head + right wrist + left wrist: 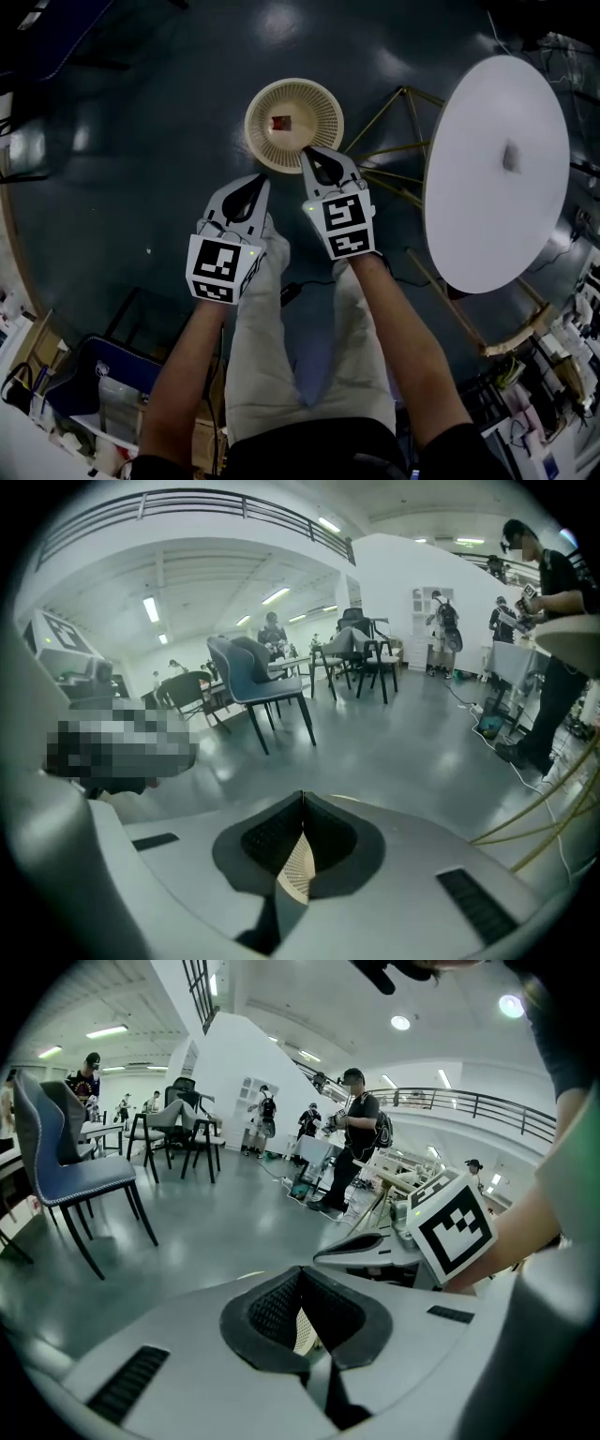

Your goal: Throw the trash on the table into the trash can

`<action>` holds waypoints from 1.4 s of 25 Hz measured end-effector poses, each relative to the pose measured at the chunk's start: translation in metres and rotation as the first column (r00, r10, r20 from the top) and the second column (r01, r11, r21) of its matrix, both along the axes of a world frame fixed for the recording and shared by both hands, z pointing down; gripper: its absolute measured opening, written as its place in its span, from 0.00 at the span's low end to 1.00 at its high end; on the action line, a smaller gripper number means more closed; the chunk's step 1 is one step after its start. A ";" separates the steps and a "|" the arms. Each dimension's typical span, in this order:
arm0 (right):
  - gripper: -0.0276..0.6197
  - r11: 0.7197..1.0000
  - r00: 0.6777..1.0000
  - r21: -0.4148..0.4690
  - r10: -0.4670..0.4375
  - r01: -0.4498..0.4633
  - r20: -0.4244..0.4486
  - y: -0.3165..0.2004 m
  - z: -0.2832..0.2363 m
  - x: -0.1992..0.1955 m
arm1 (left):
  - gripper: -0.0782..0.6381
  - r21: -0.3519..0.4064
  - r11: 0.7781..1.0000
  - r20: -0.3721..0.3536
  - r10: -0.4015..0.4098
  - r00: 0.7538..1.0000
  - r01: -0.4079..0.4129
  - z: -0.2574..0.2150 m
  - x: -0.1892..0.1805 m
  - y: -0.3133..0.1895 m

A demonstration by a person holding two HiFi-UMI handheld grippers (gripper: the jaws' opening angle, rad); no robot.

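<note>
While red scrap sits in trash can just ahead of left tongs and right tongs, both clenched empty, dark bit on table to their right seems still undone.

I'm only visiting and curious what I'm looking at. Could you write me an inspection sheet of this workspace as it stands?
Surface: white round table on yellow legs; one small dark piece lies on it.
Job's things: beige trash can on the floor beside the table, with a red scrap inside.
Clutter: bags and boxes at the floor's edge.
Grippers: left hand-held gripper and right hand-held gripper are both shut and hold nothing; both are near the trash can.
Cables: a lead runs across the floor.
Surroundings: open hall with a blue chair and a standing person.
</note>
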State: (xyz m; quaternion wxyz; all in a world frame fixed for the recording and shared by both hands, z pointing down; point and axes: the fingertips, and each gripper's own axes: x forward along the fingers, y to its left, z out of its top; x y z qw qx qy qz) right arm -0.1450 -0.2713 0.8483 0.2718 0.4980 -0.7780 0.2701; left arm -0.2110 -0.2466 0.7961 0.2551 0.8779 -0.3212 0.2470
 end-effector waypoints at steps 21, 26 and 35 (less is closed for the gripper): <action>0.07 0.980 0.993 0.187 0.053 -0.073 0.107 0.019 -0.212 0.034 | 0.12 0.109 0.994 -0.082 0.017 0.996 -0.007 -0.164 0.048 0.009; 0.07 0.973 0.990 0.203 0.084 -0.105 0.110 0.032 -0.256 0.072 | 0.12 0.143 0.987 -0.074 0.088 0.993 -0.077 -0.205 0.082 0.015; 0.07 0.962 0.980 0.203 0.164 -0.184 0.109 0.074 -0.292 0.157 | 0.12 0.194 0.967 -0.130 0.195 0.972 -0.168 -0.255 0.162 0.042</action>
